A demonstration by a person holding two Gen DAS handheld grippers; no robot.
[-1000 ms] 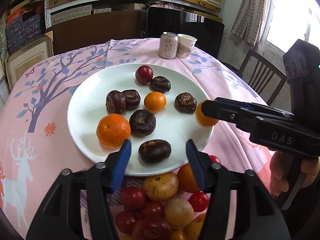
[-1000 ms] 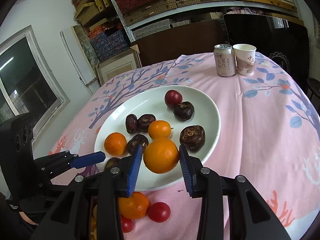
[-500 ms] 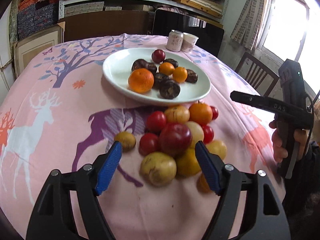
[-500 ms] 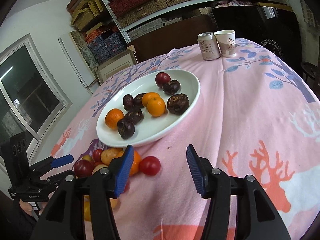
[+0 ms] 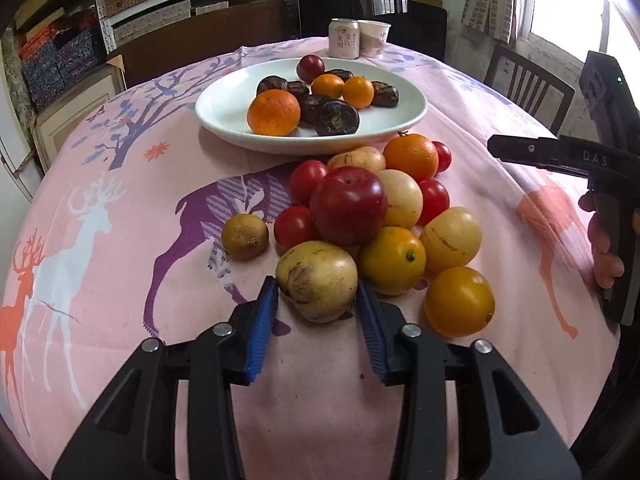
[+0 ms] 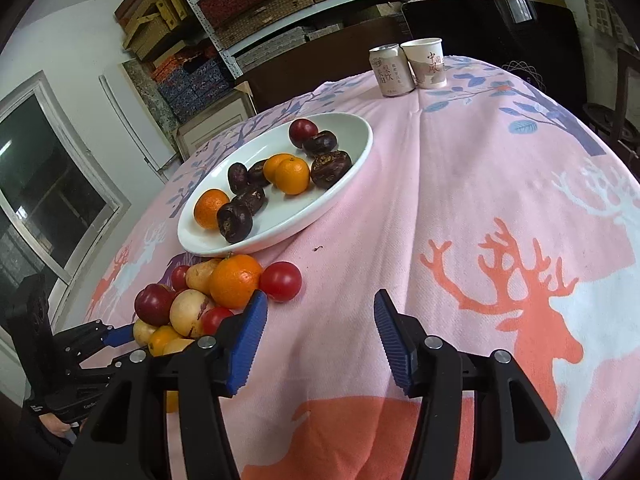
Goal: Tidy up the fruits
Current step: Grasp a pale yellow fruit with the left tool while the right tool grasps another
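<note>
Left gripper (image 5: 316,304) advanced, jaws spread around blotchy yellow-brown fruit (image 5: 317,281); right gripper (image 6: 318,332) jaws spread.

I see a table under a pink tablecloth (image 6: 460,184) printed with deer and trees. On the cloth rest a white plate (image 5: 224,110), a loose heap of fruit (image 5: 372,216) just beside it, and a can (image 6: 391,69) touching a paper cup (image 6: 427,62) at the far edge.

Bright daylight blows out the curtained window (image 5: 576,4) at upper right; soft shadows, sharp focus, heavy fisheye bending and dark corners.
</note>
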